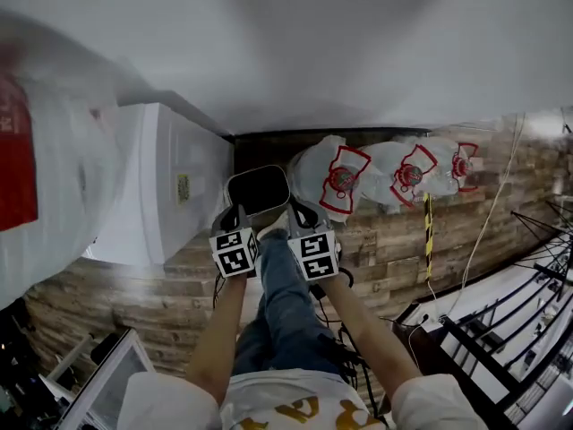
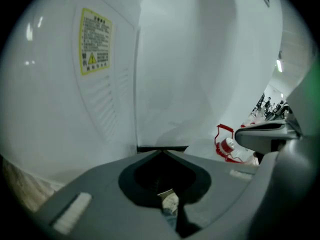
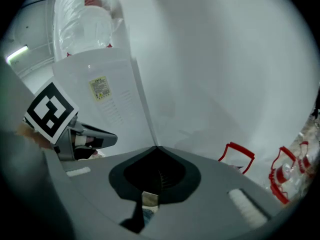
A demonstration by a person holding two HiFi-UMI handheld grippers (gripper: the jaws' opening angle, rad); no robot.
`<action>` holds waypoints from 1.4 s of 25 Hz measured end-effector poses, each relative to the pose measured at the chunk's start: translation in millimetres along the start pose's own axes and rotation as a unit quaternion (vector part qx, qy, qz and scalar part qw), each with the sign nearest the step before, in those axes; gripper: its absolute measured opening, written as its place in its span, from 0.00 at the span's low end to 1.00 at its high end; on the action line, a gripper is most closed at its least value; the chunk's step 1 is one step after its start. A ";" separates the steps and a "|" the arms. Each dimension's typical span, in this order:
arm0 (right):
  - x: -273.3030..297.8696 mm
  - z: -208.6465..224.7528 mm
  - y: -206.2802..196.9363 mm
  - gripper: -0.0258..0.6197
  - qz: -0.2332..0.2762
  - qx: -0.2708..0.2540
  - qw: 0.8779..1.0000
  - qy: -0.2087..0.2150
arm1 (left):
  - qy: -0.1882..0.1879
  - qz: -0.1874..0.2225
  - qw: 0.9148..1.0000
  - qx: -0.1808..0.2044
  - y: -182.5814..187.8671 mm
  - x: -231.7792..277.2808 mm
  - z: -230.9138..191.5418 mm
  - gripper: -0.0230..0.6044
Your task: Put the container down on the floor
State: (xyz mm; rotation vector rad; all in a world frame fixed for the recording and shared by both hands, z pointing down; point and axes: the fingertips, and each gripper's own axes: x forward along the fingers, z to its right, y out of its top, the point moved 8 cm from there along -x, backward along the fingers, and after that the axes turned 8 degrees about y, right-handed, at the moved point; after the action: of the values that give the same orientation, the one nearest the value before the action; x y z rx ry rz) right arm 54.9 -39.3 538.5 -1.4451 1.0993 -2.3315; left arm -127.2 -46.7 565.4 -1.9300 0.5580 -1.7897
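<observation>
Floor (image 1: 161, 294): brown-grey wood-plank pattern, running under both grippers. Left of the left gripper (image 1: 236, 213), a white box-shaped cabinet with a yellow label (image 1: 170, 186) stands on it. Ahead and right of the right gripper (image 1: 301, 211), clear plastic bags with red-and-white prints (image 1: 394, 176) lie in a row along the wall. Right of that gripper lie a yellow-and-black striped strip (image 1: 428, 240) and a thin white cable (image 1: 488, 218). Dark grey-rimmed container (image 1: 258, 189) just ahead of both tips; floor contact not determinable.
</observation>
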 end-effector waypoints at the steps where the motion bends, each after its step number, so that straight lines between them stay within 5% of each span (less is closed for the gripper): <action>1: -7.6 -2.4 6.1 0.08 0.005 -0.005 1.000 -0.004 | -0.014 0.011 1.000 0.005 5.1 -10.1 3.2 0.04; 6: -47.4 -14.2 25.3 0.08 0.034 -0.010 0.999 -0.021 | -0.080 0.070 0.994 0.033 26.1 -63.4 21.3 0.04; 15: -121.6 -35.2 65.7 0.08 0.091 -0.037 0.993 -0.058 | -0.131 0.133 0.982 0.006 74.0 -150.7 27.5 0.04; 20: -163.6 -46.2 91.8 0.08 0.133 -0.045 0.986 -0.095 | -0.134 0.166 0.977 0.006 88.6 -193.9 16.9 0.04; 35: -247.9 -96.7 114.9 0.08 0.203 -0.099 0.967 -0.117 | -0.120 0.261 0.958 0.010 113.7 -293.7 8.3 0.04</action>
State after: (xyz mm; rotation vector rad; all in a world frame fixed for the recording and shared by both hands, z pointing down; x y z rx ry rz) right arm 75.8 52.5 264.3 -1.3567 1.4295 -1.7681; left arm -141.0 28.8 259.8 -1.7396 0.8616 -1.2074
